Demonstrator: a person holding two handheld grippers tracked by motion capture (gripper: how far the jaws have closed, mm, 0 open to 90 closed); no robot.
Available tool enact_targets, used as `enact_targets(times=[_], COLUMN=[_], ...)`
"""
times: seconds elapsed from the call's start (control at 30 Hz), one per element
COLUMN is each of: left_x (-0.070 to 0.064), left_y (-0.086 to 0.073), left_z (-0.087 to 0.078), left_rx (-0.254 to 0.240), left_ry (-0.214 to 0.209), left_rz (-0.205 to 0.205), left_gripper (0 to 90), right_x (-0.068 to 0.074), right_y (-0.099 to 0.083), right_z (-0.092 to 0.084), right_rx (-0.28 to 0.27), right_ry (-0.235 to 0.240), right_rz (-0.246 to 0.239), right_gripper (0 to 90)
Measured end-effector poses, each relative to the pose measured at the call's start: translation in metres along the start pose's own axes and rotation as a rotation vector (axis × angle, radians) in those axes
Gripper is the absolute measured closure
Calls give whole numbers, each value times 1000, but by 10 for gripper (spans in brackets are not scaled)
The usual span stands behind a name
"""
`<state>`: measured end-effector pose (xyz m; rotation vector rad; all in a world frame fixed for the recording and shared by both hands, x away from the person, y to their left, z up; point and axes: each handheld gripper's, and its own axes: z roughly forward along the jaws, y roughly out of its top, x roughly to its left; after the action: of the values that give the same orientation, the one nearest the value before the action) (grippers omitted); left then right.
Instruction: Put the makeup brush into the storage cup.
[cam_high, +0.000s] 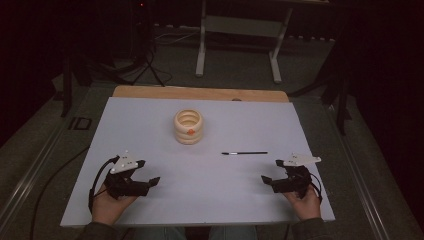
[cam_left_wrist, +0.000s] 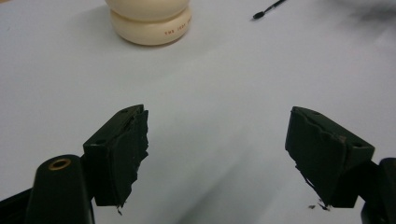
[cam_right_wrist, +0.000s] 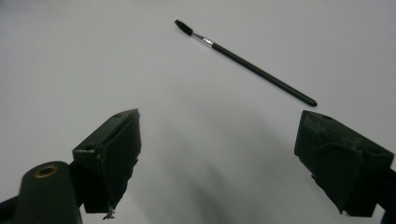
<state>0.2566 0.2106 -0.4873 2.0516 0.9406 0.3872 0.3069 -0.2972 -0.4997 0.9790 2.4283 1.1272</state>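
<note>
Left gripper sits low at the near left of the white table, jaws spread wide, nothing between them, just bare tabletop showing through the gap in the left gripper view. Over on the near right, the right gripper mirrors it: jaws wide apart, nothing pinched, the 2 black pads framing blank surface in the right gripper view. Both tips point inward toward the middle of the table, and each is carried by a hand coming in from the near edge.

Out ahead of the right gripper lies the black brush, thin and flat on the table, apart from the jaws; in the right gripper view the brush runs slantwise, its bristle end at the upper left, its handle end near the right jaw's tip but not touching it.

Farther on, toward the table's middle, stands the cream ribbed pot, upright, mouth open upward, well apart from the brush. The left gripper view catches the pot's base at the top.
</note>
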Motion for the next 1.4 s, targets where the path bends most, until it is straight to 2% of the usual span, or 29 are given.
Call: enact_targets(times=[0.07, 0.33, 0.63, 0.93, 1.13, 1.17, 1.4], left_x=[0, 1, 2, 1, 1, 1, 1], left_y=[0, -1, -1, -1, -1, -1, 0], left_z=[1, -1, 0, 0, 2, 2, 4], left_rx=[0, -2, -2, -8, -4, -4, -5], left_ry=[-1, 2, -1, -4, -9, -9, -17], left_rz=[-4, -7, -9, -5, -4, -3, -8], left_gripper=[214, 214, 214, 214, 214, 214, 214], right_x=[-3, -11, -27, -39, -47, -49, -56], right_y=[3, 18, 48, 85, 101, 102, 100], right_z=[1, 8, 18, 38, 60, 65, 92], right_rx=[4, 37, 83, 164, 240, 250, 348], right_ry=[2, 1, 7, 35, 83, 103, 163], right_rz=[2, -43, -79, -163, -221, -223, -258], right_gripper=[145, 145, 145, 151, 186, 191, 240])
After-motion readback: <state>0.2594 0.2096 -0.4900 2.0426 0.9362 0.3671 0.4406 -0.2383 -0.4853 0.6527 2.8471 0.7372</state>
